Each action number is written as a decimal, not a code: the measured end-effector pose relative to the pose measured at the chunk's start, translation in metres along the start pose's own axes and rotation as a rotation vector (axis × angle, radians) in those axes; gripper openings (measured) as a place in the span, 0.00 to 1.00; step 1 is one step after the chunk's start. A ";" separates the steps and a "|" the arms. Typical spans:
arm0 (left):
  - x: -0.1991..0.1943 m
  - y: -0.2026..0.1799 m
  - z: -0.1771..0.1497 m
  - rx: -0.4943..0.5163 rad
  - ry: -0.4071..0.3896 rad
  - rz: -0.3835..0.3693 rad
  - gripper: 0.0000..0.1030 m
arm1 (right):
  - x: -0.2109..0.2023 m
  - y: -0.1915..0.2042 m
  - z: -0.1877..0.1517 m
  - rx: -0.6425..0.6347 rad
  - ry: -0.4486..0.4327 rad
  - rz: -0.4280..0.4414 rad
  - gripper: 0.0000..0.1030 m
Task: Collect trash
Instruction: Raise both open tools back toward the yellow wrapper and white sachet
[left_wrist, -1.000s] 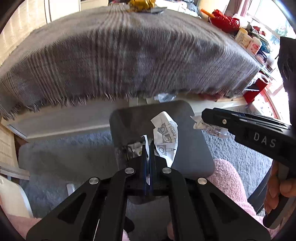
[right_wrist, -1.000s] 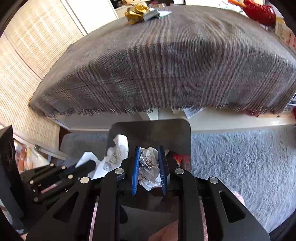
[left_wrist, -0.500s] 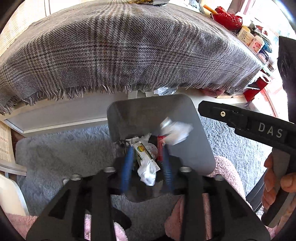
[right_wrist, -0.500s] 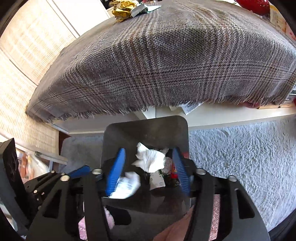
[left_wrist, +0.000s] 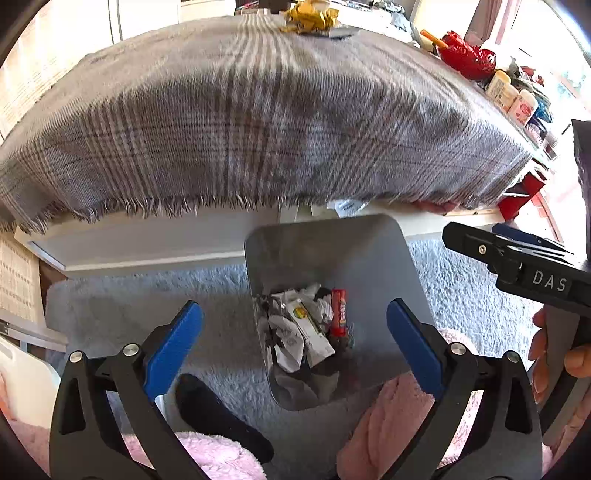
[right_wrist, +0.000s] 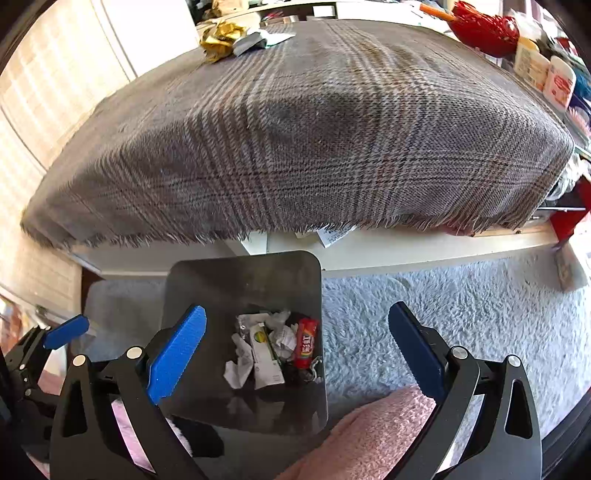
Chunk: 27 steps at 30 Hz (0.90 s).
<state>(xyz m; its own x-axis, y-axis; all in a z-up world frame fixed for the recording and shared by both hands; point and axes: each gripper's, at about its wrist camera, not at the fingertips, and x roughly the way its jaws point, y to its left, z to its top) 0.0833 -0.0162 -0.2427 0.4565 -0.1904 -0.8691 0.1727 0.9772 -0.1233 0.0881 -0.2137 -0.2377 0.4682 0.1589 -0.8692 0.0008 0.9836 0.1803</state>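
Note:
A grey metal bin (left_wrist: 373, 258) (right_wrist: 221, 280) stands on the rug below the table edge. Inside lie crumpled white papers (left_wrist: 288, 339) (right_wrist: 282, 341), a white carton (left_wrist: 312, 332) (right_wrist: 266, 358) and a red wrapper (left_wrist: 339, 313) (right_wrist: 306, 343). My left gripper (left_wrist: 293, 345) is open and empty above the bin. My right gripper (right_wrist: 295, 347) is open and empty above it too, and shows at the right of the left wrist view (left_wrist: 517, 262). A gold crumpled wrapper (left_wrist: 310, 16) (right_wrist: 218, 38) and a grey packet (right_wrist: 251, 42) lie at the table's far edge.
A grey plaid cloth (left_wrist: 258, 122) (right_wrist: 314, 129) covers the table. A red basket (left_wrist: 465, 55) (right_wrist: 484, 29) and bottles (right_wrist: 546, 74) stand at the far right. A pale shaggy rug (right_wrist: 424, 306) covers the floor. Pink-clad legs (right_wrist: 369, 435) are beside the bin.
Both grippers opened and let go of their crumpled papers, which dropped into the bin. Both grippers rose a little above it.

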 end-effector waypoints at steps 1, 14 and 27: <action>-0.003 0.000 0.003 -0.001 -0.006 0.001 0.92 | -0.003 -0.001 0.002 0.003 -0.007 0.000 0.97; -0.031 0.011 0.065 0.007 -0.097 0.038 0.92 | -0.038 -0.015 0.069 0.030 -0.122 0.013 0.97; -0.031 0.011 0.170 0.016 -0.161 0.085 0.92 | -0.029 -0.025 0.169 0.005 -0.170 -0.052 0.97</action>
<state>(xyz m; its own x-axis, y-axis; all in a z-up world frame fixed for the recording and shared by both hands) 0.2196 -0.0153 -0.1358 0.6032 -0.1213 -0.7883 0.1412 0.9890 -0.0441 0.2242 -0.2572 -0.1394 0.6102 0.0907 -0.7870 0.0334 0.9896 0.1399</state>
